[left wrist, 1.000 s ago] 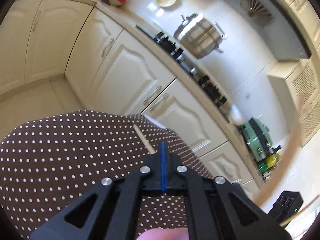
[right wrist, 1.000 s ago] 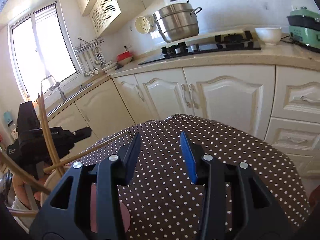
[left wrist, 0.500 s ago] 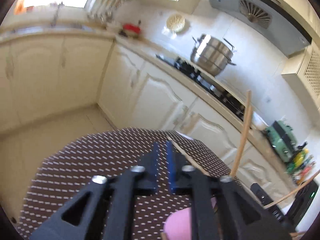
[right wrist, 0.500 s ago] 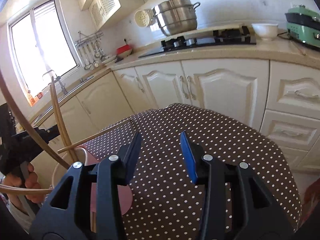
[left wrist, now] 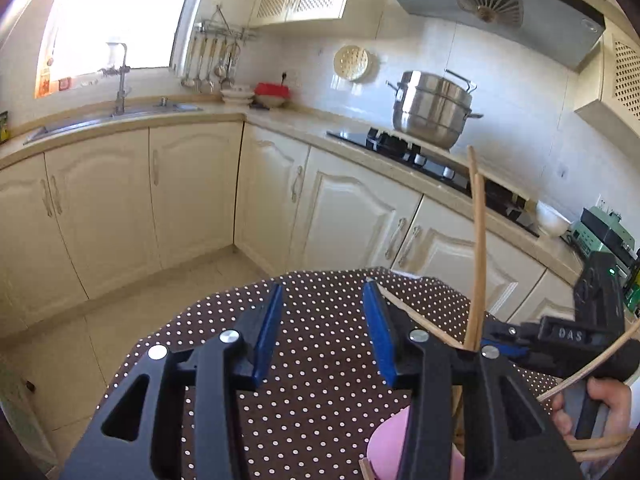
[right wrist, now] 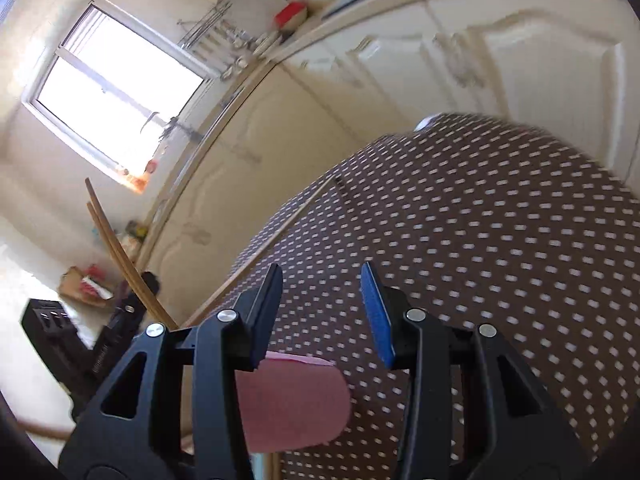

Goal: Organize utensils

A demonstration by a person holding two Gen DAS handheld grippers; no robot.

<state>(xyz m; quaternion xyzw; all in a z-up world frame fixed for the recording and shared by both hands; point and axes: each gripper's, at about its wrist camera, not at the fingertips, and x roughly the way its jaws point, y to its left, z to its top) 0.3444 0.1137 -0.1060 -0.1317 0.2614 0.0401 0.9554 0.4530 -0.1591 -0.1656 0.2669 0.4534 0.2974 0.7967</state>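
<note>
A pink cup point(left wrist: 384, 446) stands on the polka-dot table point(left wrist: 320, 360) just under my left gripper point(left wrist: 322, 285). Its jaws are opening, with nothing between them. Wooden chopsticks point(left wrist: 478, 248) stand upright in the cup, to the right of the fingers. One more chopstick point(left wrist: 416, 316) lies flat on the cloth past the right finger. In the right wrist view my right gripper point(right wrist: 321, 266) is open and empty, tilted over the same pink cup point(right wrist: 292, 404). The lying chopstick point(right wrist: 280, 232) runs along the table edge ahead; the standing chopsticks point(right wrist: 116, 252) rise at left.
A hand point(left wrist: 608, 404) holds the right gripper body point(left wrist: 560, 340) at the right edge of the left view. Cream cabinets point(left wrist: 192, 184), a sink counter point(left wrist: 120, 116) and a steel pot point(left wrist: 432, 112) on the hob ring the table. Tiled floor point(left wrist: 192, 292) lies beyond the table edge.
My left jaws went from shut to open and that hand rose and levelled, with chopsticks now standing in the cup. The right gripper rolled and dipped toward the table, jaws unchanged.
</note>
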